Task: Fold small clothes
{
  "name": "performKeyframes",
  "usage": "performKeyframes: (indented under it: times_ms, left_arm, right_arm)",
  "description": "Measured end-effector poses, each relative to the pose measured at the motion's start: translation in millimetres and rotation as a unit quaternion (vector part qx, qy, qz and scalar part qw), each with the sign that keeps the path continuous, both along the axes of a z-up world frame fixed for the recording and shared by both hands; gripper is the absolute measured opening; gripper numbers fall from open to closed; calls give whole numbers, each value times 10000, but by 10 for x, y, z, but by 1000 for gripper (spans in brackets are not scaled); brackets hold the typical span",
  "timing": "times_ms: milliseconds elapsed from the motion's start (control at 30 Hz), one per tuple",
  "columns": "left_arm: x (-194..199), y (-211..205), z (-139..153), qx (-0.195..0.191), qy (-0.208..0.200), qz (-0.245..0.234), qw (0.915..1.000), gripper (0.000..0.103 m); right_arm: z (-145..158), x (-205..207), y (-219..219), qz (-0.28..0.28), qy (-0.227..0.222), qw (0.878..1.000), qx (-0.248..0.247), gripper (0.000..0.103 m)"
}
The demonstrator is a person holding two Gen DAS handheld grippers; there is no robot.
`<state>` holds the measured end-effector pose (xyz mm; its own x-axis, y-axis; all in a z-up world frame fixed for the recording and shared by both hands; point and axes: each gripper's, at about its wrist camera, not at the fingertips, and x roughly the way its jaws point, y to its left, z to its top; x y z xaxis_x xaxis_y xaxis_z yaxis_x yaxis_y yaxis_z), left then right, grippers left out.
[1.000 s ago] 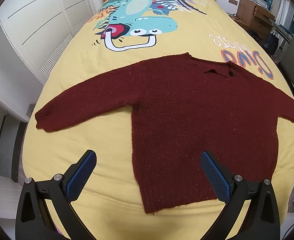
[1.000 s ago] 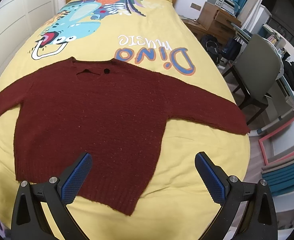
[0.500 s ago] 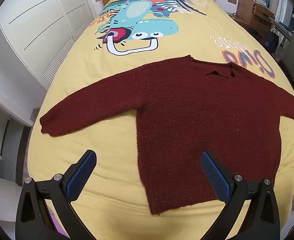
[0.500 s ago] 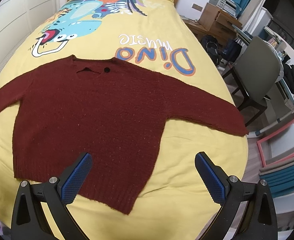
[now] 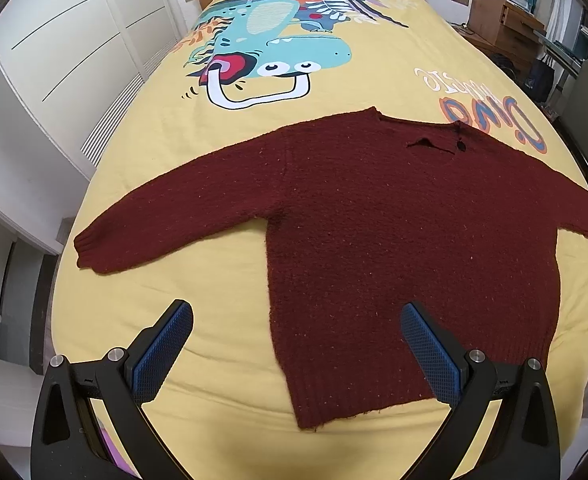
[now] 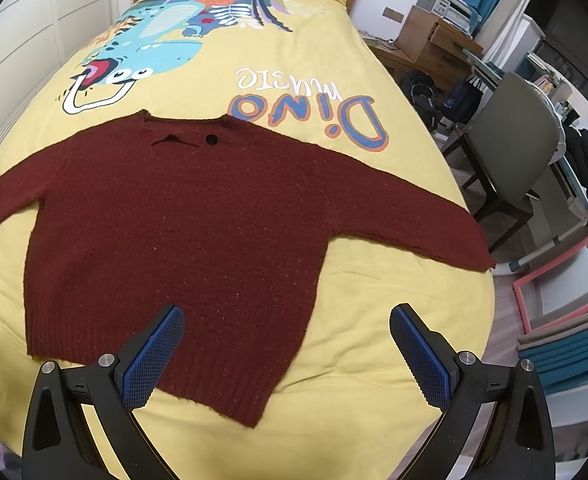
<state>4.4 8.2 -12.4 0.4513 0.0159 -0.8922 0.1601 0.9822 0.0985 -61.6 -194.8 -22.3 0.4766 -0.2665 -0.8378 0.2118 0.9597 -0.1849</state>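
Both grippers, left gripper [image 5: 295, 354] and right gripper [image 6: 286, 354], hover with jaws released above the yellow bedspread [image 5: 222, 280], where the maroon sweater [image 5: 405, 240] lies flat at 12 o'clock, sleeve axis running 9-to-3, each gripper nearest its own-side hem corner

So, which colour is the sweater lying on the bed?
The sweater is dark red, a maroon knit; the right wrist view shows it best.

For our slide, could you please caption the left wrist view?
Open left gripper above a maroon sweater spread flat on a yellow dinosaur bedspread.
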Motion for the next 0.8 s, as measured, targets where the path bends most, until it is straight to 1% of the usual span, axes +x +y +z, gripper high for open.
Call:
performKeyframes:
  times_ms: [800]
  left_arm:
    - [3, -20, -32, 47, 40, -67, 10000, 102]
  right_arm:
    - [-78, -2, 11, 80, 159, 9998, -64, 102]
